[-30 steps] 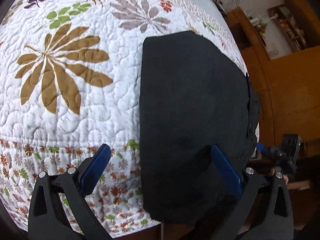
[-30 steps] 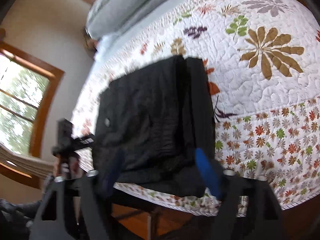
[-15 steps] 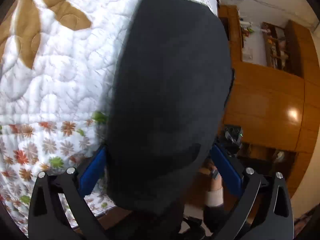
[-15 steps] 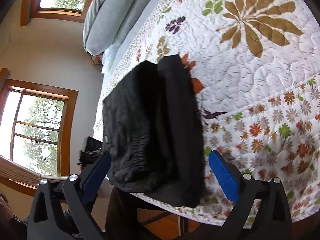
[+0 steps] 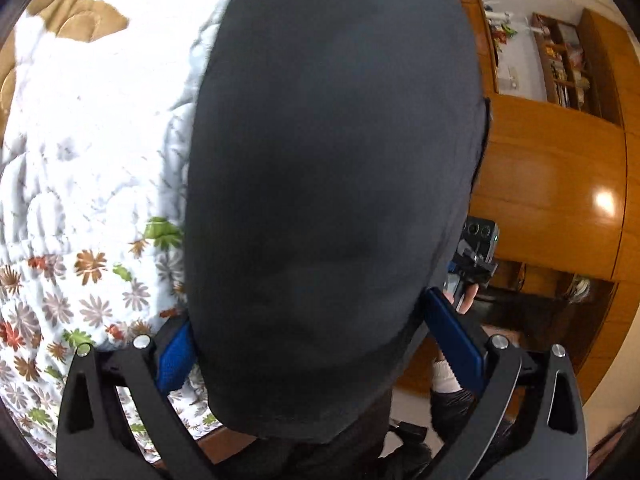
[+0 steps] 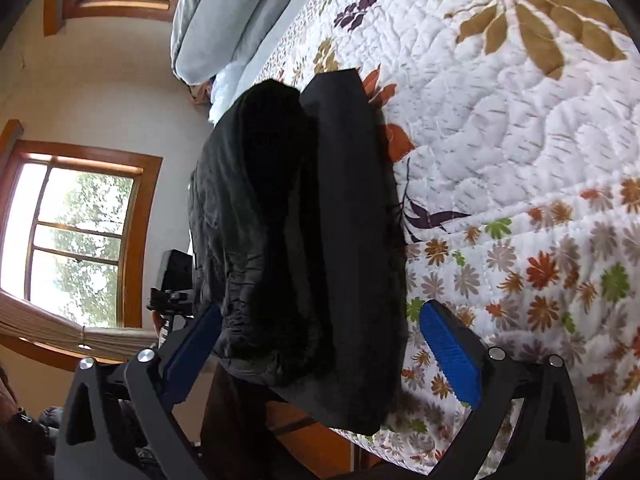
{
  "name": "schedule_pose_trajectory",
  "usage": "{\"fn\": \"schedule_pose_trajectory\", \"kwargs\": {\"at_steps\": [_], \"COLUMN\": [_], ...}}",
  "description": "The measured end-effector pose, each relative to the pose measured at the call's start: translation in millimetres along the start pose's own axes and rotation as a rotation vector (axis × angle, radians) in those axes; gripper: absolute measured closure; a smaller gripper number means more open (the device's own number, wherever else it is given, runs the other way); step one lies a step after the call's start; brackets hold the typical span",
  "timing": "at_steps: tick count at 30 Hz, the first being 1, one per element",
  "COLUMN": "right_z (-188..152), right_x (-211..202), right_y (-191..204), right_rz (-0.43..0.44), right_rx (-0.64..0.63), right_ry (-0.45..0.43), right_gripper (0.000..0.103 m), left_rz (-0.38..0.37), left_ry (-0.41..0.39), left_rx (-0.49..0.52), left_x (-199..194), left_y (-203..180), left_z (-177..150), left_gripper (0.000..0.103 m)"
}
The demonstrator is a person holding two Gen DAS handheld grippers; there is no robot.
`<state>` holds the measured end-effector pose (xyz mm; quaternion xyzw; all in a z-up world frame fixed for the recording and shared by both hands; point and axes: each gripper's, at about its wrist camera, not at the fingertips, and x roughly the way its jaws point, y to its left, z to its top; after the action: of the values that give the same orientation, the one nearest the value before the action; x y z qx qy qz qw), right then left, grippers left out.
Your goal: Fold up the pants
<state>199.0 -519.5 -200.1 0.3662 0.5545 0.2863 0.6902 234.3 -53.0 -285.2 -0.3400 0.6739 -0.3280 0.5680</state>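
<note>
Pants (image 6: 304,216), black and already folded into a narrow stack, lie at the near edge of the bed (image 6: 520,128), on its flowered quilt, with the near end hanging a little past the edge. From the right wrist view the bundle shows two long lobes side by side, the left one wrinkled and the right one smooth. The right gripper (image 6: 316,344) has just been opening its jaws, which now stand wide on either side of the near end, with the cloth between them but not pressed by the pads. The left gripper (image 5: 312,356) is also spread, its blue pads flanking the near end of the pants (image 5: 332,184); no squeeze is visible there either, and the cloth fills most of that view. The step in hand looks like taking hold of the near end with both grippers for a further fold or a lift. To do it well, each pair of jaws should reach far enough in to catch every layer, not only the top one, and both should close at about the same depth so the stack stays square. Lifting before both grips are firm would likely let the wrinkled lobe slide out and undo the fold.
</note>
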Motion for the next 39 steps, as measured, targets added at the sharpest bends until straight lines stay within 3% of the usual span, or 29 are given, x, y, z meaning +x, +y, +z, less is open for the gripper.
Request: {"fn": "schedule_pose_trajectory", "kwargs": {"at_steps": [5, 7, 9, 12, 18, 24, 39], "right_z": [0.2, 0.8, -1.5, -1.6, -2.8, 2.2, 71.6], "right_x": [12.6, 21.6, 28.8, 29.2, 28.1, 29.3, 89.6], "right_y": [13.0, 18.5, 23.1, 30.8, 43.7, 54.0, 76.7], "right_rz": [0.027, -0.006, -0.055, -0.047, -0.038, -0.017, 0.025], "right_rx": [-0.045, -0.068, -0.099, -0.128, -0.155, -0.181, -0.163], "right_ry": [0.03, 0.031, 0.04, 0.018, -0.005, -0.017, -0.023], "right_gripper": [0.003, 0.005, 0.021, 0.038, 0.051, 0.054, 0.054], "left_rz": [-0.009, -0.018, -0.003, 0.003, -0.012, -0.027, 0.034], "left_ry": [0.003, 0.011, 0.004, -0.014, -0.045, -0.105, -0.242], "left_rx": [0.031, 0.019, 0.022, 0.035, 0.021, 0.022, -0.019], "left_x": [2.8, 4.0, 7.6, 6.7, 4.7, -15.3, -70.7], "left_y": [-9.7, -0.4, -3.8, -12.5, -10.8, -11.6, 5.1], "left_z": [2.2, 0.2, 1.3, 0.3, -1.9, 3.7, 56.7], "left_gripper": [0.003, 0.003, 0.003, 0.004, 0.007, 0.024, 0.028]}}
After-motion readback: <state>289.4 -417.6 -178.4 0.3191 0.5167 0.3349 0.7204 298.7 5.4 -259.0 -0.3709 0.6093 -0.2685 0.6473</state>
